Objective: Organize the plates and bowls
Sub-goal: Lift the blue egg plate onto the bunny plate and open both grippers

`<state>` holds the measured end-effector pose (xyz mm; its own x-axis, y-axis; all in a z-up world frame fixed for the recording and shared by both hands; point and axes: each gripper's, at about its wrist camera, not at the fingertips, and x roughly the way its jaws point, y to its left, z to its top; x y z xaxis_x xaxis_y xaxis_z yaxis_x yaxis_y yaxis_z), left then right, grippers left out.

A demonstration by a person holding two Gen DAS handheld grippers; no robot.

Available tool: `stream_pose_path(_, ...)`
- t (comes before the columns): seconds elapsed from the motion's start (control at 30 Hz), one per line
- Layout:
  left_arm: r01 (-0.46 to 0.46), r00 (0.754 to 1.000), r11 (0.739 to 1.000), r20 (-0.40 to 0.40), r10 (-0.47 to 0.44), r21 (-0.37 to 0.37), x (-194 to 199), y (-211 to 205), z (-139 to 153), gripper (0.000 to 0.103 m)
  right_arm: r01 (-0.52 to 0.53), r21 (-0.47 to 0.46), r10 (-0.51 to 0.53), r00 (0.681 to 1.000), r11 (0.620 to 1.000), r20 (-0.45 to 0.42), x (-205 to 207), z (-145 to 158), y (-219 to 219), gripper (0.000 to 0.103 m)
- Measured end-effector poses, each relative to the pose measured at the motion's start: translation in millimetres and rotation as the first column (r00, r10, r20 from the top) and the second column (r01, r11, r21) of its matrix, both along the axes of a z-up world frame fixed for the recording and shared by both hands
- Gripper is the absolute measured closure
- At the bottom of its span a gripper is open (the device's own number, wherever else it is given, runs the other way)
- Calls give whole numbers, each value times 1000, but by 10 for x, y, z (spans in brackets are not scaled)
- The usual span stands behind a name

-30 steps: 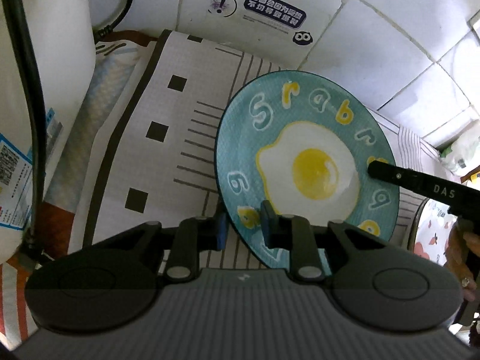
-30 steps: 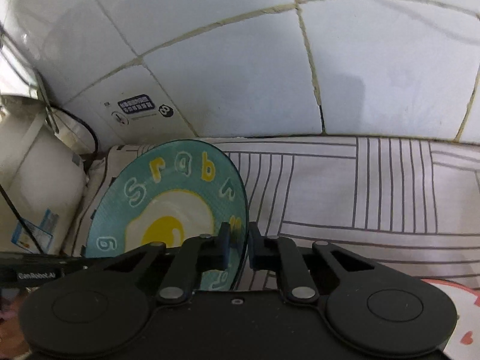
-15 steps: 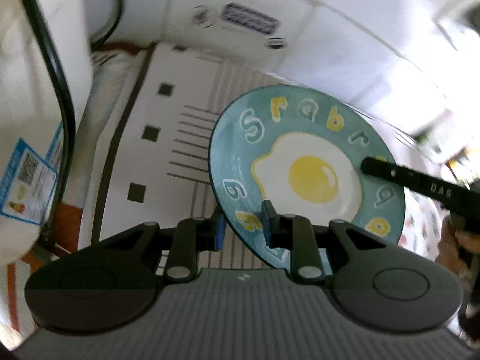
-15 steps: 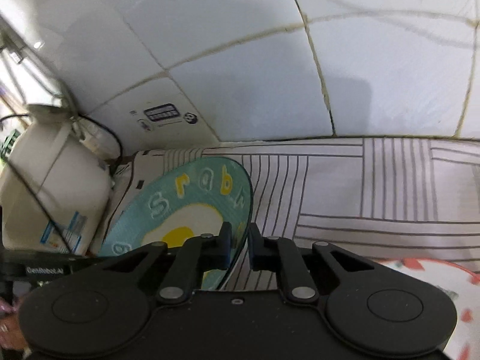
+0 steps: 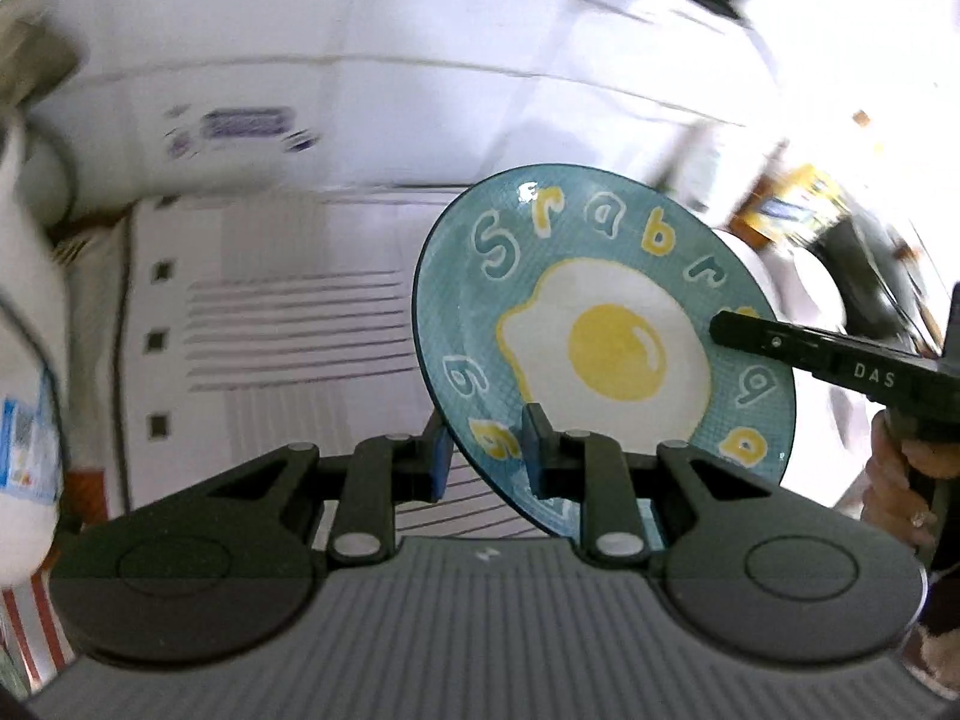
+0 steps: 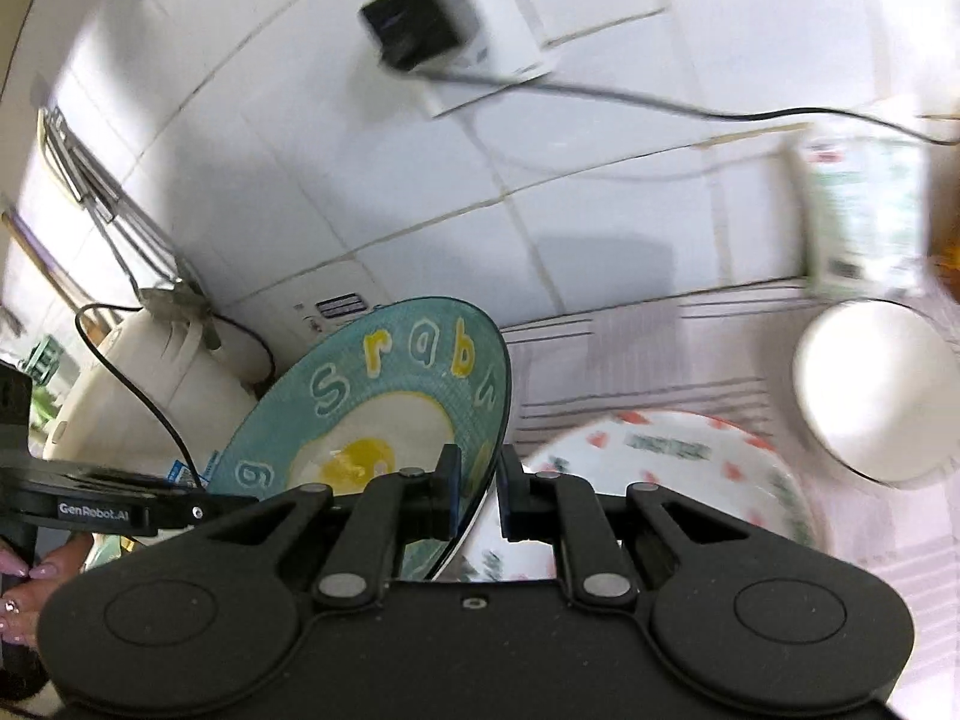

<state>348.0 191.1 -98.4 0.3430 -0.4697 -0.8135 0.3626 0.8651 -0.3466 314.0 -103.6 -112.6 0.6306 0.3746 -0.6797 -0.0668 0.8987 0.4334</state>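
The round teal ceramic plate with a fried-egg print [image 5: 606,330] is clamped at its lower rim by the left hand-held gripper [image 5: 489,459] and held tilted above the striped tabletop cloth [image 5: 288,324]. Only the right wrist view shows the right hand-held gripper [image 6: 480,495] closed on that plate's edge, a white strawberry-print plate [image 6: 672,468] beneath, and 1 white bowl [image 6: 870,390] beside it.

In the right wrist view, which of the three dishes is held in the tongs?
The teal fried-egg plate, held tilted in both tongs; the strawberry-print plate and plain white bowl rest on the cloth.
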Motion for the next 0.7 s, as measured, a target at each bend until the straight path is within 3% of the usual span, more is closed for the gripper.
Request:
stream_pose_path(0.23,121,993,993,-16,-120,17,-50,-518,-32,81,108,-4,-108,994,994,-5,-415,-49,-392,86)
stream_pose_path(0.4,159,984,987,-86,-156,29,2,-789,-247,80,160,-9,-160,986,987,-42,-550,-216,-581,86)
stream_pose_path(0.7,159,963,986,-227,-143,53,130,-1018,-609,80,200,-13,-200,970,980,-139,-552,-513,-712,86)
